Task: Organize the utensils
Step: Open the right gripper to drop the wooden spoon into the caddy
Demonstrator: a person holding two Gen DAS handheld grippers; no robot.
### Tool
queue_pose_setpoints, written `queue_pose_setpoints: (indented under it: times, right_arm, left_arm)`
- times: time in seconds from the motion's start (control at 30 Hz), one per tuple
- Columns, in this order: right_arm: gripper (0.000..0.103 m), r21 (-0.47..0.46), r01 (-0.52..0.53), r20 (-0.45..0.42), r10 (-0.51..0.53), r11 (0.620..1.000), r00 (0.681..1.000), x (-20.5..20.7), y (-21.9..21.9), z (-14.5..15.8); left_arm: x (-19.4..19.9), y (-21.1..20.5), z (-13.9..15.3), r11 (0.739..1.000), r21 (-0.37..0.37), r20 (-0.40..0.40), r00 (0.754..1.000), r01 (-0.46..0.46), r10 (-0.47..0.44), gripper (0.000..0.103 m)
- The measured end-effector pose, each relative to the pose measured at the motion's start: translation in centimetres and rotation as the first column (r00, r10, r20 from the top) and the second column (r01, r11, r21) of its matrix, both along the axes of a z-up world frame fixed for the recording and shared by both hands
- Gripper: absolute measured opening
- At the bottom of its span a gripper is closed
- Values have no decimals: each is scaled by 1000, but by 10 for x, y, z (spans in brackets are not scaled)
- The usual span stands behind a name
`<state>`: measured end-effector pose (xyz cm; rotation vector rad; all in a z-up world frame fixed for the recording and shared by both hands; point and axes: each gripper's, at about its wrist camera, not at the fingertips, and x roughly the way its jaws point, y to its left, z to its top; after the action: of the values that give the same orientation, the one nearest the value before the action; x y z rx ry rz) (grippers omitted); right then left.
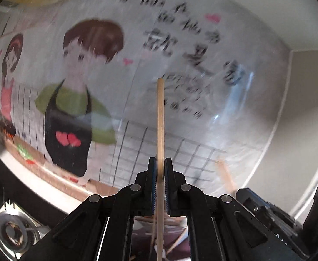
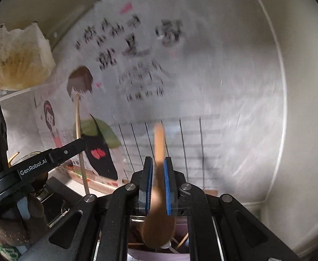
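Wall covering, pale printed cartoon sheet (image 1: pixel 76 100), fills background. Task midway by appearance: two utensils lifted, none placed; more sticks below in pinkish container (image 2: pixel 159 254). Right gripper (image 2: pixel 158 182) clamped on brown wooden spoon (image 2: pixel 159 224). Left gripper (image 1: pixel 160 184) nearly shut, clamped on thin pale wooden chopstick (image 1: pixel 160 119), upright.

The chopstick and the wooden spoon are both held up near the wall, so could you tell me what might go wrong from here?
1. The left hand-held gripper pinches the thin chopstick low down, with a long free end above; it could pivot or slip.
2. The right hand-held gripper holds the wooden spoon by its handle with the bowl hanging below; it may swing.
3. Both utensils stand close to the illustrated wall covering and could knock it.
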<state>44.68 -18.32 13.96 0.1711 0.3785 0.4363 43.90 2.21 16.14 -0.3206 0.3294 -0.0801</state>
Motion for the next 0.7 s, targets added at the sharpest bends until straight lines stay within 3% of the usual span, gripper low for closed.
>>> queue_pose_setpoints:
  times: [0.23,0.4,0.5,0.7]
  right_arm:
    - [9,20,-40,-90,42,999,995,45,6,-59]
    - [9,25,-23,-154,27,999,988,56,-3,-82]
    - [9,21,-18,-164,21,1000,986,53,-11,-84]
    - [10,4,-10,-198,10,1000,980,40,-18,-93]
  left_arm:
    - [34,-8,-45,999,37,-38,999,-27,28,7]
    - [47,-10,-74,999,38,-76,997,-23,26,7]
    - [51,-8,-77,999,29,-75,997,-30,32,7]
    - [47,-14,-70,995,86,-5,999,-41,41,7]
